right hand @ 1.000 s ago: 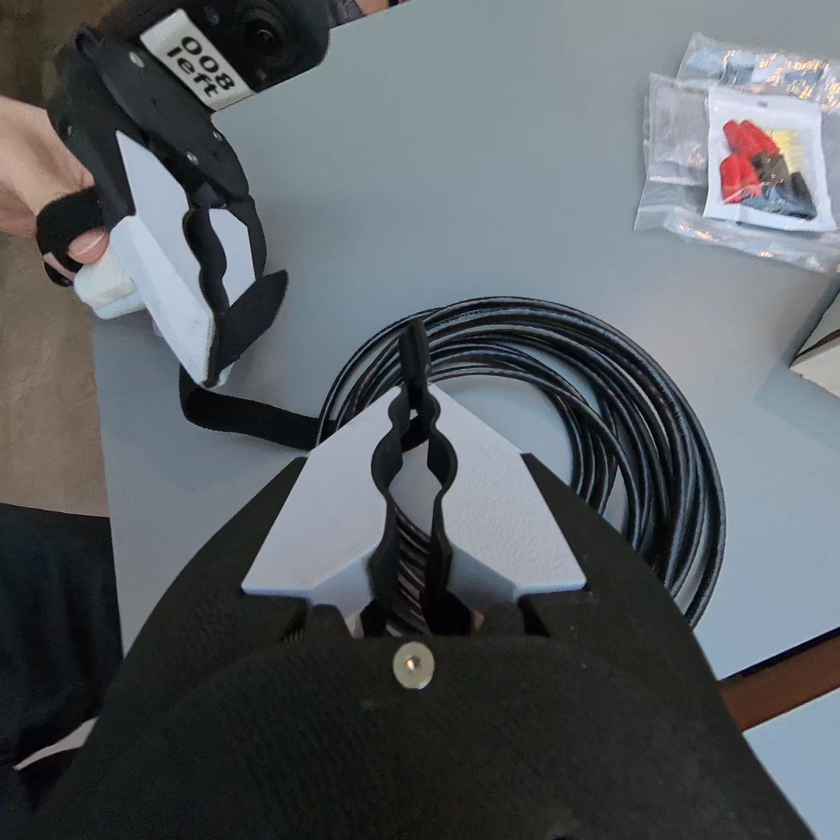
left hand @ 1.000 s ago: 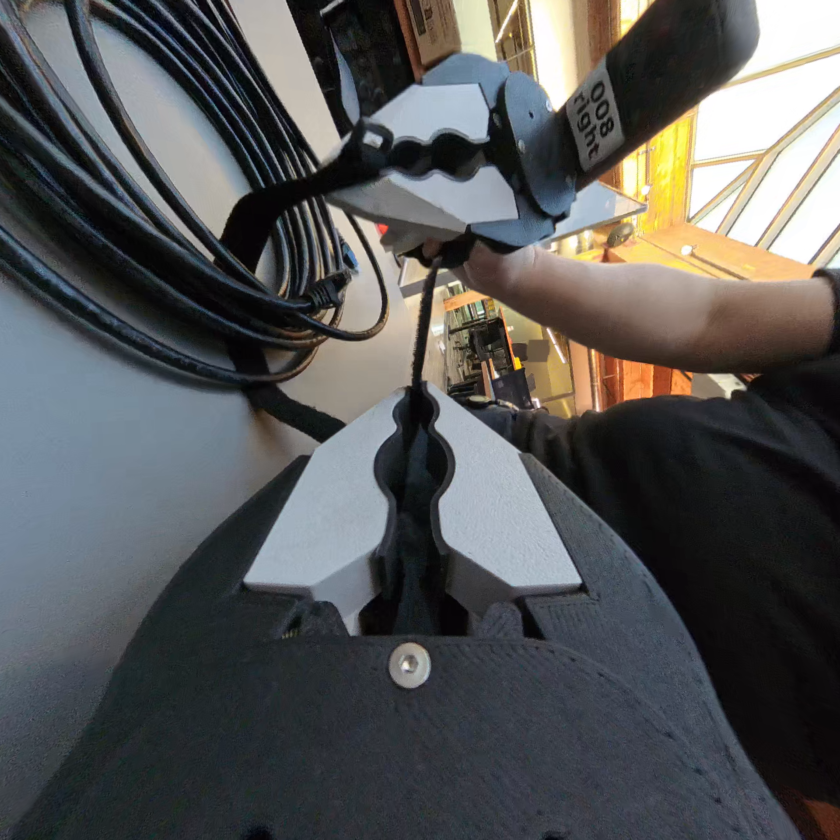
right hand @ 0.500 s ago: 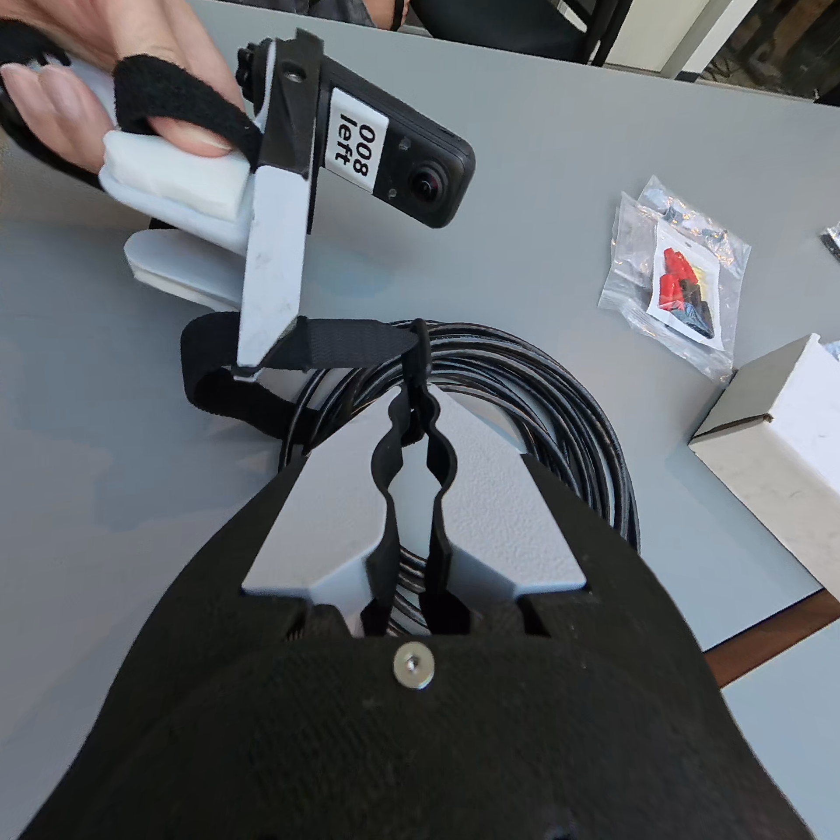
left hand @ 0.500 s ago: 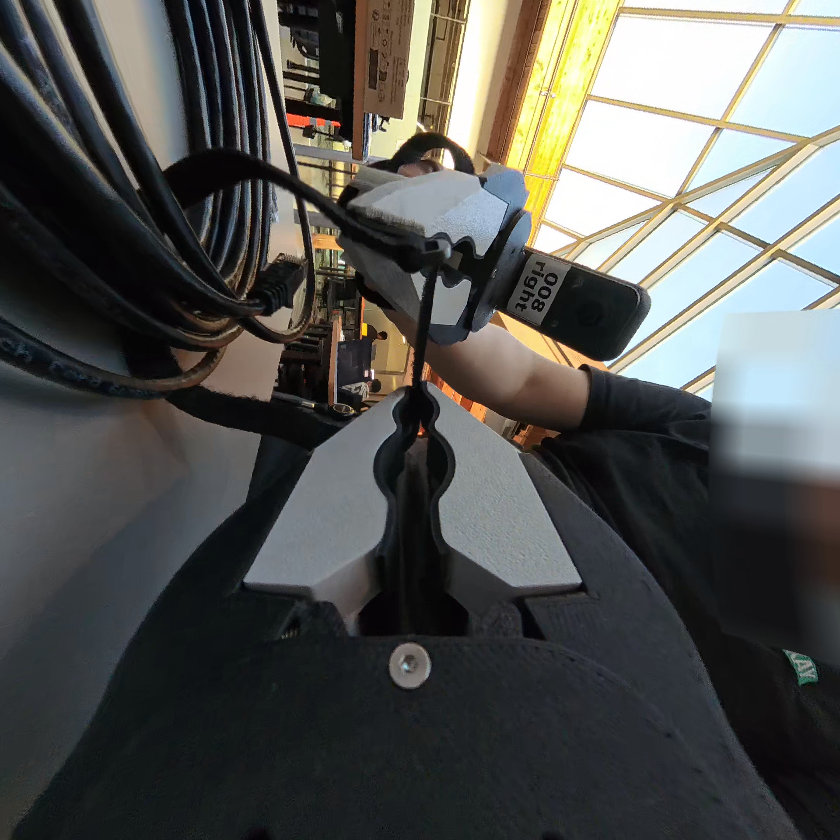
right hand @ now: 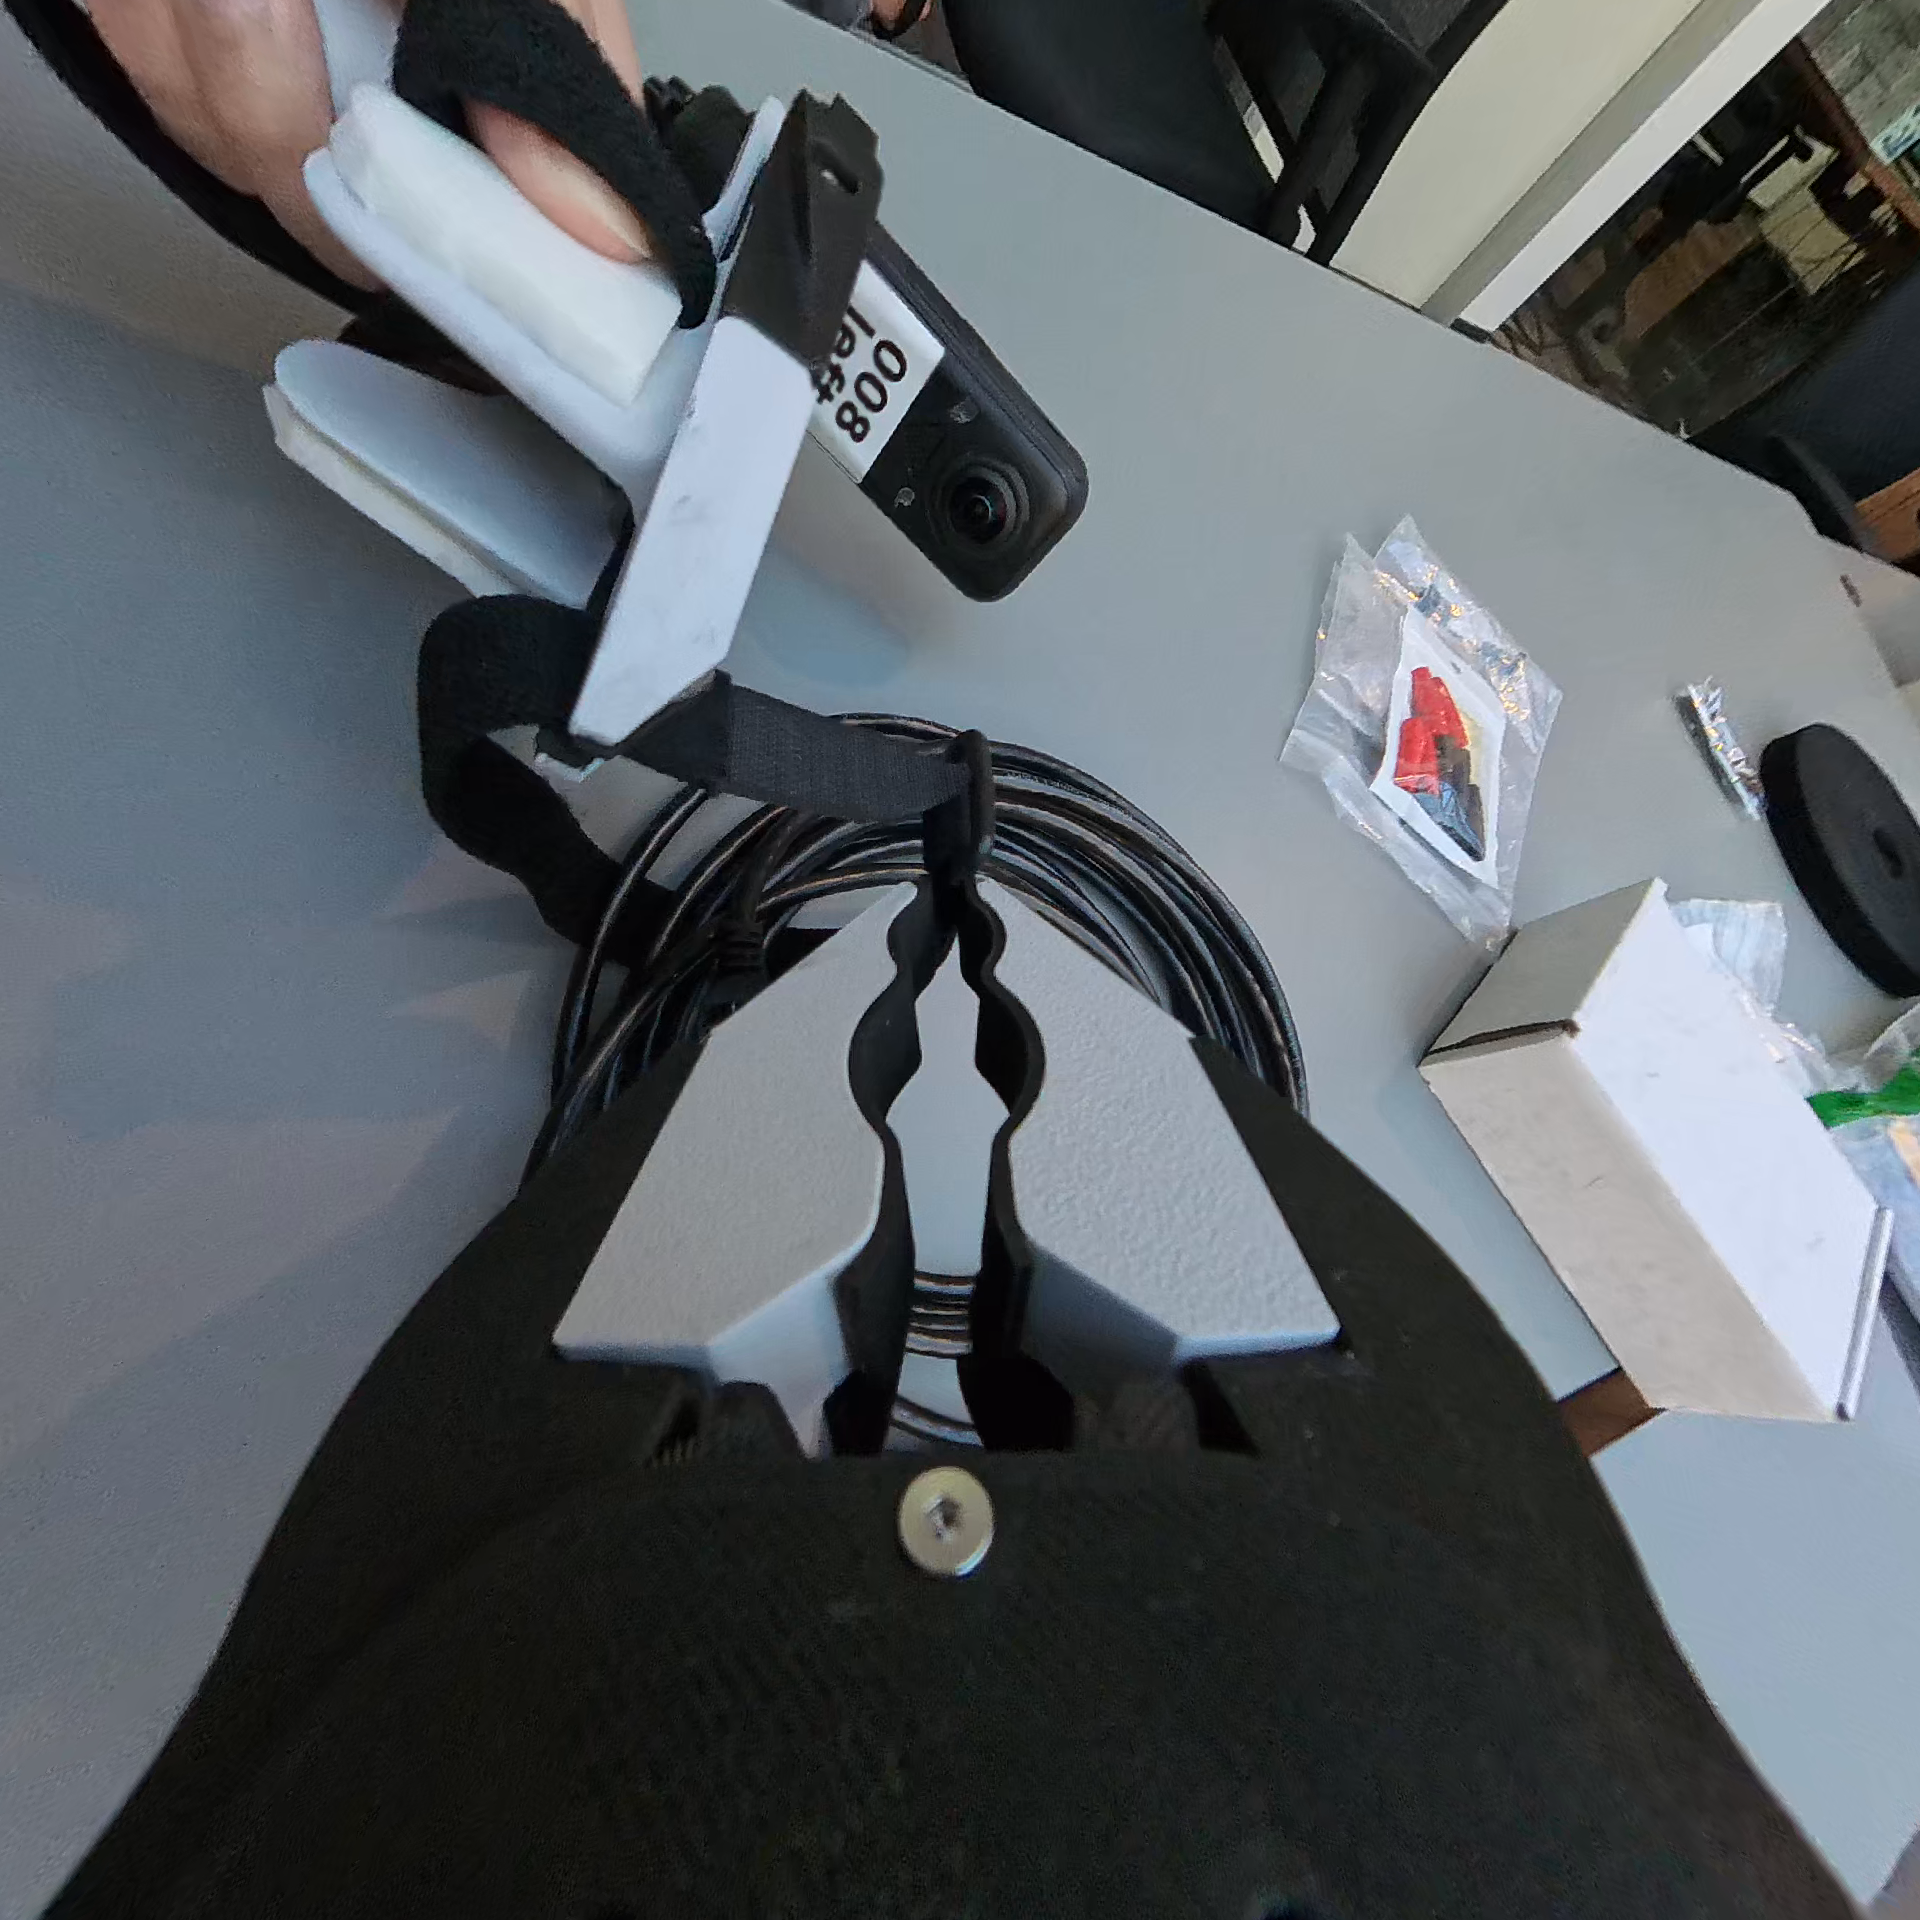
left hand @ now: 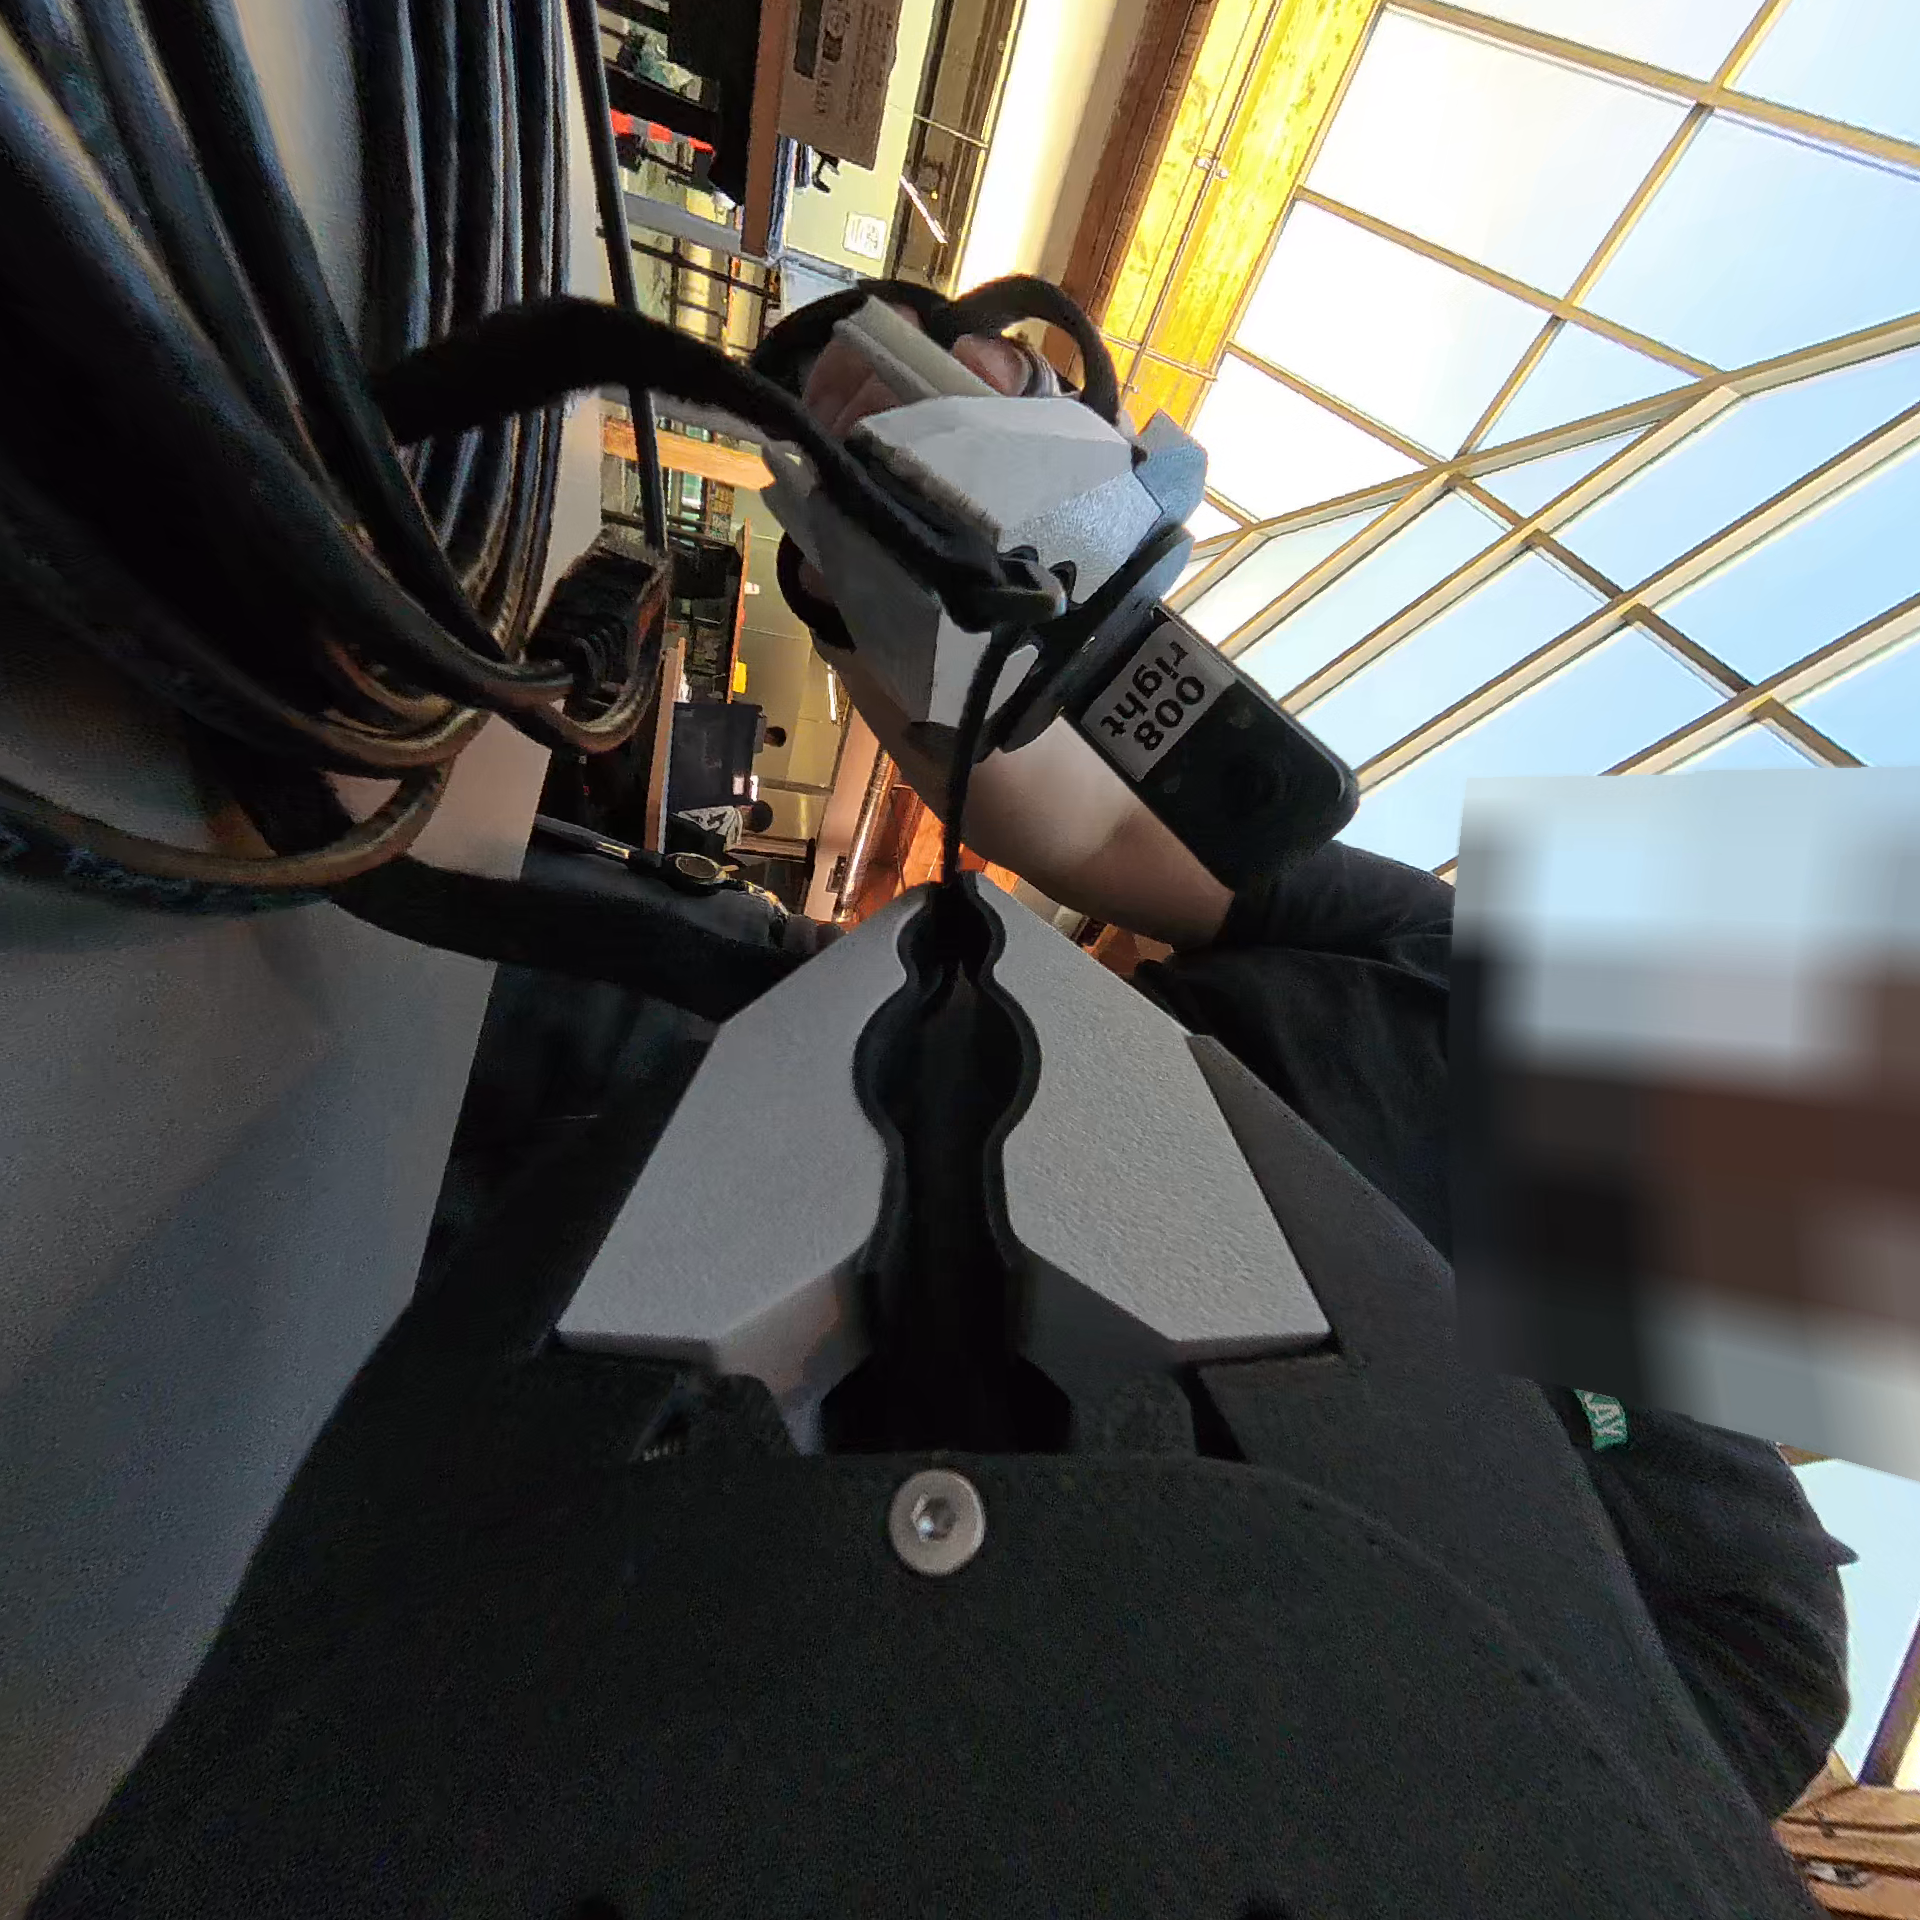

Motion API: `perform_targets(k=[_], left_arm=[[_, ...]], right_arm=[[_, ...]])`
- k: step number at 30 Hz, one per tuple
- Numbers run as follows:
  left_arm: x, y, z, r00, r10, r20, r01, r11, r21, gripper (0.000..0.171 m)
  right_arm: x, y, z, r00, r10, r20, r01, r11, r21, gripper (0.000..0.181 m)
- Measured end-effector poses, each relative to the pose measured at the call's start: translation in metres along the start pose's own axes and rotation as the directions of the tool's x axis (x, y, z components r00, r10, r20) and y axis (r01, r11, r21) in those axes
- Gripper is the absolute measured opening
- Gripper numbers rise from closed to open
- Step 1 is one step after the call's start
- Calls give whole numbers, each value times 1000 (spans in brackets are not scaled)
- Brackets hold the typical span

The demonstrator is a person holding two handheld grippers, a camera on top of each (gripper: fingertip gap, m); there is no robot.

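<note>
While both tools clamp the black hook-and-loop strap point(right hand: 821, 764), left tool point(right hand: 613, 727) upper left, right tool point(right hand: 951, 894) centre; strap runs horizontally between them, looped round the cable coil point(right hand: 1174, 904) on the counter point(right hand: 208, 1039).

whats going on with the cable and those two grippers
A person holds a gripper in each hand over a grey table. Both have their jaws shut on a black strap that loops round a coiled black cable: the left gripper on the strap's flat run, the right gripper near its buckle end.
</note>
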State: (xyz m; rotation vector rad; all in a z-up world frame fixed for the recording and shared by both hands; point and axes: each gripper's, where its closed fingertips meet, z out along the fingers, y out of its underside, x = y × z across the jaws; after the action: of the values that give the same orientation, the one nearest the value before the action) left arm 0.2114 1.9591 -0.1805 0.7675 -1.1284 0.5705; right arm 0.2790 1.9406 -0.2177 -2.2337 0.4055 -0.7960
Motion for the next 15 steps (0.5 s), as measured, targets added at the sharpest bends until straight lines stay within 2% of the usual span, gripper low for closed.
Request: perform_targets(k=[3,6,15], left_arm=[[1,3,0,1000,-25,-18,25,1000,-8,0],[0,3,-2,999,-40,-17,40,999,-3,0],[3,3,-4,1000,-22,-21,22,1000,10,0]], right_arm=[[0,0,1,999,-39,-25,39,999,-5,1],[0,-4,1,999,-18,-28,18,1000,14,1],[-11,-8,1,998,-59,4,59,998,31,1]])
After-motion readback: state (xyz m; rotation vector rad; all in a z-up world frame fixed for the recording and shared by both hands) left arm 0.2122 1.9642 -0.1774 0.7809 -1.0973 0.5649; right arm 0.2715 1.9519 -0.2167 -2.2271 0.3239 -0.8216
